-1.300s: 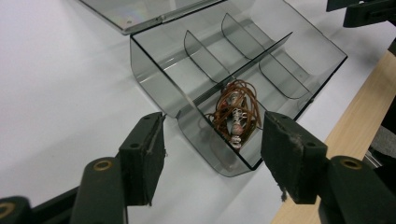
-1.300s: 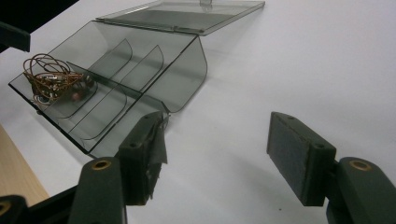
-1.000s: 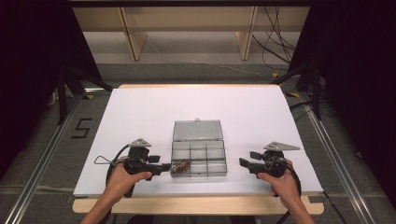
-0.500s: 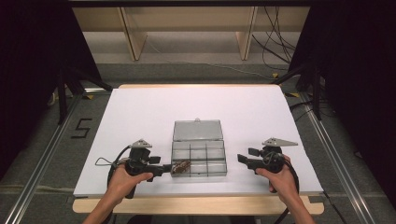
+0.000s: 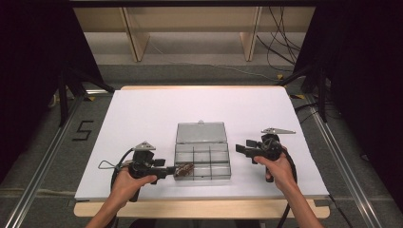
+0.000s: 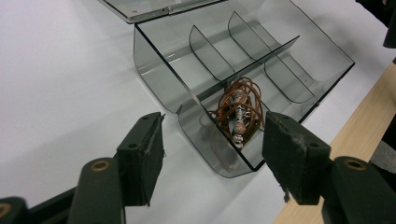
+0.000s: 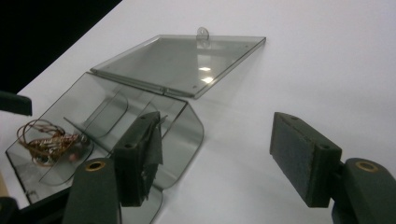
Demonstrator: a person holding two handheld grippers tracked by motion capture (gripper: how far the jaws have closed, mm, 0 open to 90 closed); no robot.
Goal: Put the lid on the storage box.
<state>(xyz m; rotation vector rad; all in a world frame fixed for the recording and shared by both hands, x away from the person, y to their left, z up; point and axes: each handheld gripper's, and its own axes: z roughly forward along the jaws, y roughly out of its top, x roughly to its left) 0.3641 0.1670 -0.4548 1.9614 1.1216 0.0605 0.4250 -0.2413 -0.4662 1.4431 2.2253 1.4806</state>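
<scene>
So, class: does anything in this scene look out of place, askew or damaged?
Nothing stands out. The clear box sits square on the table, lid laid flat open, and the coiled wire bundle lies wholly inside one corner compartment.

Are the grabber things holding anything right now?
No, nothing is held. The left gripper has open fingers at the clear box, where the coiled bracelet lies in a corner compartment. The right gripper is open too, over bare table.

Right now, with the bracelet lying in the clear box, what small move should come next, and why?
Probably draw the left gripper back. Its jaws have just been closing a little but stand open and apart from the coiled bracelet, which rests in a near corner compartment of the organizer box, whose lid lies open.
</scene>
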